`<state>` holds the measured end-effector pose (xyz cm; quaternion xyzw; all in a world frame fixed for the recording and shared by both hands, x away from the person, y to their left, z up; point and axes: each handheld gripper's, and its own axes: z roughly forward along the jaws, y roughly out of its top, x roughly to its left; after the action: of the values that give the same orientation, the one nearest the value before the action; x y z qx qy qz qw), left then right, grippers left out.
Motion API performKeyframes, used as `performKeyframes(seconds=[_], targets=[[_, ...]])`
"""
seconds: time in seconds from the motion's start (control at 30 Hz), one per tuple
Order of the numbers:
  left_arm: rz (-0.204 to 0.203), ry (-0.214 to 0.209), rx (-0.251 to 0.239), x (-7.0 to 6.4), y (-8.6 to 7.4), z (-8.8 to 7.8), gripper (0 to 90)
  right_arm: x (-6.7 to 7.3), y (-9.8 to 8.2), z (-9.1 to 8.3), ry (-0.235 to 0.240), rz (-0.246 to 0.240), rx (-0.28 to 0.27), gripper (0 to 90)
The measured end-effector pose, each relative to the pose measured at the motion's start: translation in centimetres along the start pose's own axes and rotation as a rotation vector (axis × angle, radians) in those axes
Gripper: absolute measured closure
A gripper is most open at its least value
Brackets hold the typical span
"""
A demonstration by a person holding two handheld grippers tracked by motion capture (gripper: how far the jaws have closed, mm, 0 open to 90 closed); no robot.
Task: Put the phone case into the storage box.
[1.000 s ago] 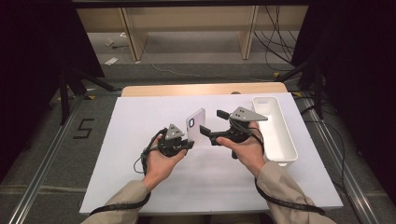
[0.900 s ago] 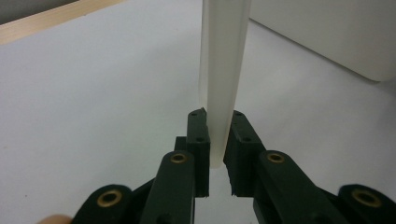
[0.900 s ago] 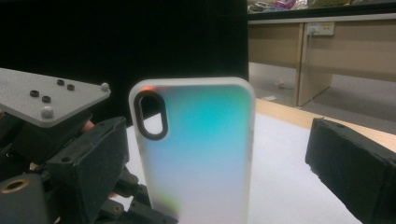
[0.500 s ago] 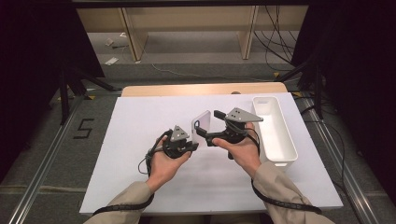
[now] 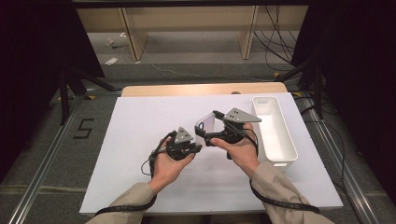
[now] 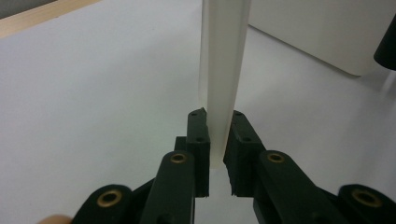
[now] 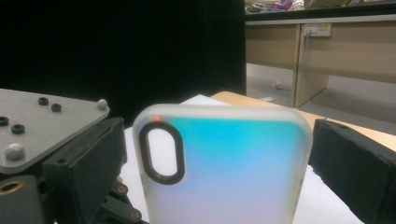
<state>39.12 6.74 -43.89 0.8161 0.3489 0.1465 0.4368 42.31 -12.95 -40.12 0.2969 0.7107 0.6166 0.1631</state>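
The left hand-held gripper (image 6: 218,140) pinches the phone case (image 6: 222,70) edge-on above the white surface (image 5: 140,130); the right hand-held gripper (image 5: 205,126) stands wide open around it, not touching.

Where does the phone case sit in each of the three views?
High view: phone case at table centre, between the two grippers.
Left gripper view: edge-on, upright, top centre, pinched between the black jaws.
Right gripper view: broadside, bottom centre.
Shared landmark: the left gripper clamping it.

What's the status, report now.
Left gripper shut on phone case edge. Right gripper open around it. White bin clear, right side.
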Motion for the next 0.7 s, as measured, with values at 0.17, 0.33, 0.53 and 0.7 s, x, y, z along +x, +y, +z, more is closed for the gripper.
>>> performKeyframes(seconds=[0.17,0.33,0.53,0.7], targets=[[0.004,-0.001,-0.002,-0.06,0.03,-0.02,80.7,-0.03,-0.06,-0.03,-0.007,-0.006,-0.006,9.0],[0.008,0.000,-0.002,-0.11,0.09,-0.09,80.7,0.04,-0.06,-0.08,-0.015,-0.016,-0.012,12.7],[0.007,0.001,-0.005,-0.04,0.10,-0.08,80.6,0.07,-0.11,-0.12,-0.016,-0.015,-0.017,16.0],[0.009,0.002,-0.007,-0.01,0.12,-0.10,80.6,0.08,-0.10,-0.15,-0.019,-0.019,-0.022,17.6]])
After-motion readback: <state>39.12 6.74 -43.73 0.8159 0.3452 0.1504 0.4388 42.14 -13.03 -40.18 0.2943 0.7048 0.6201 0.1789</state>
